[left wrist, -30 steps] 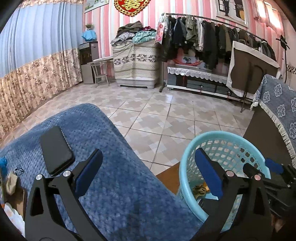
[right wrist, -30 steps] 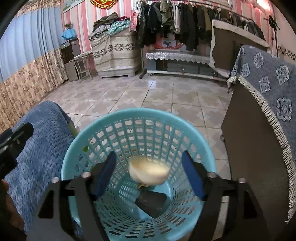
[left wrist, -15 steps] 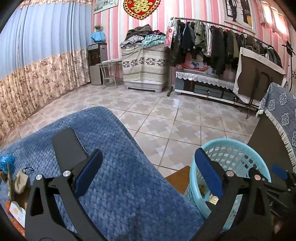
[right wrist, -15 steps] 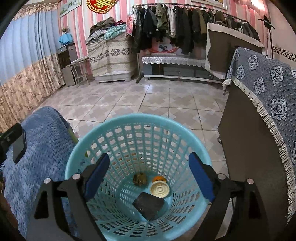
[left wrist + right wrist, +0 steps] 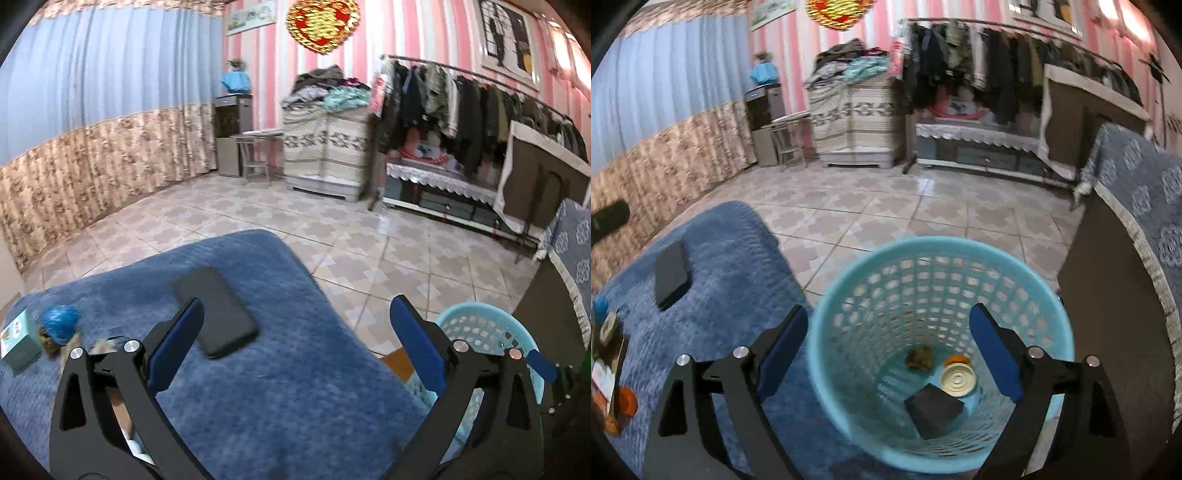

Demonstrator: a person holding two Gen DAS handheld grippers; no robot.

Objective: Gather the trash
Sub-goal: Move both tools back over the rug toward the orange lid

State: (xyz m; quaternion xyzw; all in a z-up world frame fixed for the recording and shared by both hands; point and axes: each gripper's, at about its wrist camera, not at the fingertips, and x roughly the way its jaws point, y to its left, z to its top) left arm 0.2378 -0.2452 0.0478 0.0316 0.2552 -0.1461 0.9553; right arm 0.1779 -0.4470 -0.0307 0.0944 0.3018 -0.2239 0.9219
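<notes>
A light blue mesh basket (image 5: 942,254) stands on the floor beside a blue blanket-covered surface (image 5: 731,295); it also shows in the left wrist view (image 5: 476,325). Inside lie a round cream lid (image 5: 958,379), a black block (image 5: 934,409) and a brown clump (image 5: 919,357). My right gripper (image 5: 888,354) is open and empty above the basket. My left gripper (image 5: 293,343) is open and empty over the blanket (image 5: 280,369). A blue crumpled wad (image 5: 60,323) and a small teal box (image 5: 17,344) lie at the left.
A black phone (image 5: 215,311) lies on the blanket, also in the right wrist view (image 5: 670,274). A dark cabinet with a patterned cloth (image 5: 1137,229) stands right of the basket. Orange and white scraps (image 5: 613,387) lie at the blanket's left edge. Tiled floor (image 5: 351,240) lies beyond.
The cream lid dropped from between my right gripper's fingers into the basket. My right gripper has pulled back and left. My left gripper has swung left, bringing the phone and blue wad into view.
</notes>
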